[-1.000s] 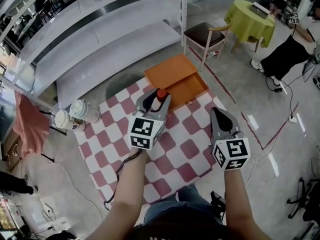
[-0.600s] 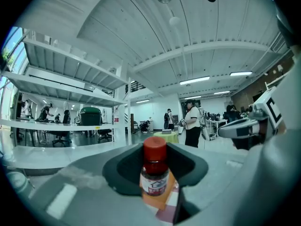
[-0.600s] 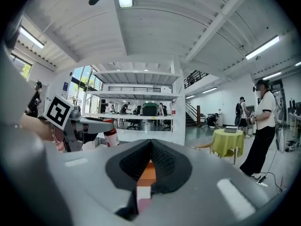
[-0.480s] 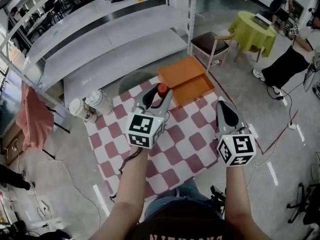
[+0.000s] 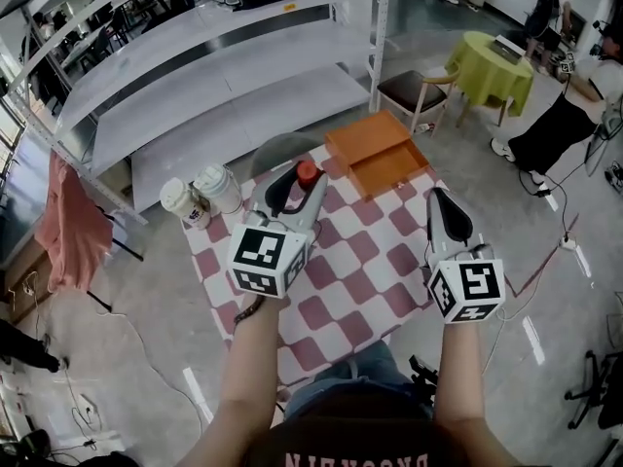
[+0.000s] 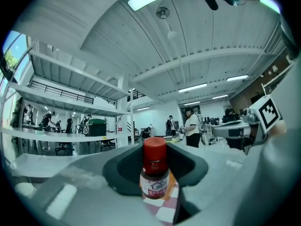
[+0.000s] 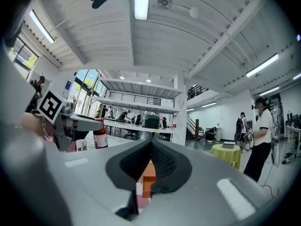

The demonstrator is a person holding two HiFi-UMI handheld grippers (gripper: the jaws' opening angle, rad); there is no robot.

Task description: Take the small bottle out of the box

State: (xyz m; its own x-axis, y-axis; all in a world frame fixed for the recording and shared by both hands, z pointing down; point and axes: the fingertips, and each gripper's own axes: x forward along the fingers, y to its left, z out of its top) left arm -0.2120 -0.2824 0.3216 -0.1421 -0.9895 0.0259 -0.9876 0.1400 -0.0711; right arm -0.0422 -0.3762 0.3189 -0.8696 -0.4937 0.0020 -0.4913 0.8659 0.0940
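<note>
- Both tools have risen and drawn back since the earlier frames, so the small bottle (image 6: 154, 182) now hangs well clear of the box (image 5: 382, 154) instead of just in front of it.
- The left tool (image 5: 292, 191) is clenched on the small bottle, its dark pads pressing the body from both sides. The bottle stands upright, with the red cap above the jaw tips.
- The right tool (image 5: 444, 207) is closed on nothing, its ribbed pads meeting at the tips.
- We judge the take-out step as good as done. What seems left is to set the bottle down on the table (image 5: 360, 261) below the left tool, which calls for a level, steady descent before the grip is let go.
- The bottle is a small round cylinder with a smooth glossy cap and a paper label. It looks slippery and top-heavy, so it could tip on landing.
- Ahead and to the right of the left tool, the box is shallow, orange and wood-like, with its flat lid laid open.
- The table wears a soft red-and-white checked cloth.
- To the left of that tool stand two white lidded jars (image 5: 204, 197).
</note>
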